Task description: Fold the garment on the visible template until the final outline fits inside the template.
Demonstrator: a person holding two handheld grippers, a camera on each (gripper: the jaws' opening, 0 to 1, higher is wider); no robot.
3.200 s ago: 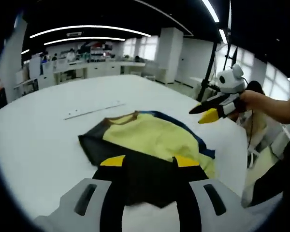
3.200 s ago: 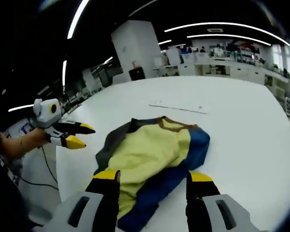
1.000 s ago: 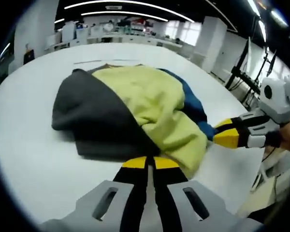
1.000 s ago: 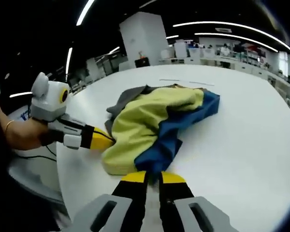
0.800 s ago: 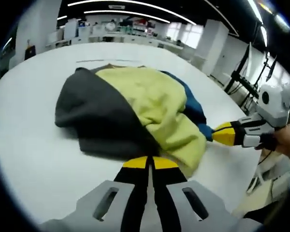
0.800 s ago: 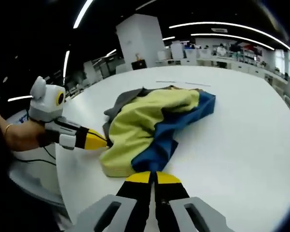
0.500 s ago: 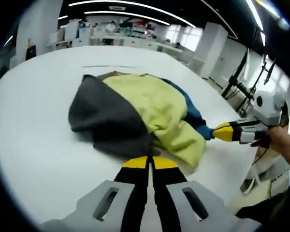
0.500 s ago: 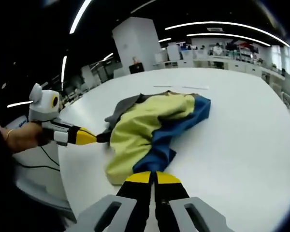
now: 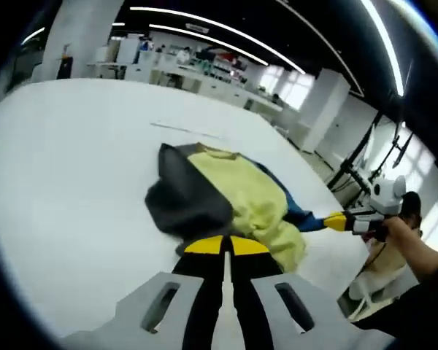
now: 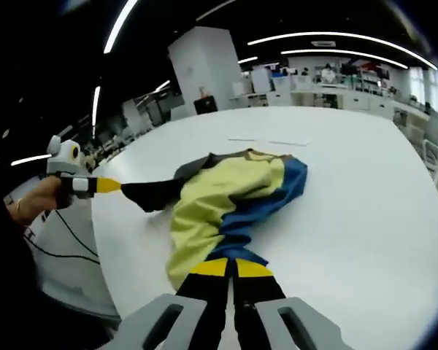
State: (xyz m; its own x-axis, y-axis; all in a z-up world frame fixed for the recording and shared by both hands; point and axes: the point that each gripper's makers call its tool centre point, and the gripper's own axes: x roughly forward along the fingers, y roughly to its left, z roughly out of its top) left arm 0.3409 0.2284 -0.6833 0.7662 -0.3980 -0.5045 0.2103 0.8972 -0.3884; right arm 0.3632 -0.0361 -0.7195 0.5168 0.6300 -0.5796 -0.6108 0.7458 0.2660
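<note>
A garment in grey, yellow and blue lies bunched on the white table. My left gripper is shut on its grey near edge. In the left gripper view the right gripper comes in from the right, pinching the blue edge. In the right gripper view the garment stretches between the two tools. My right gripper is shut on the blue hem, and the left gripper at far left pulls a grey corner out to a point.
A thin pale strip lies on the table beyond the garment, also seen as the strip. The table's edge runs close behind each hand. A dark stand and work benches are off the table.
Both grippers, open above the garment 3.2 s ago, have shut on opposite edges. Since then they have drawn apart, pulling the garment out sideways and lengthening it.
</note>
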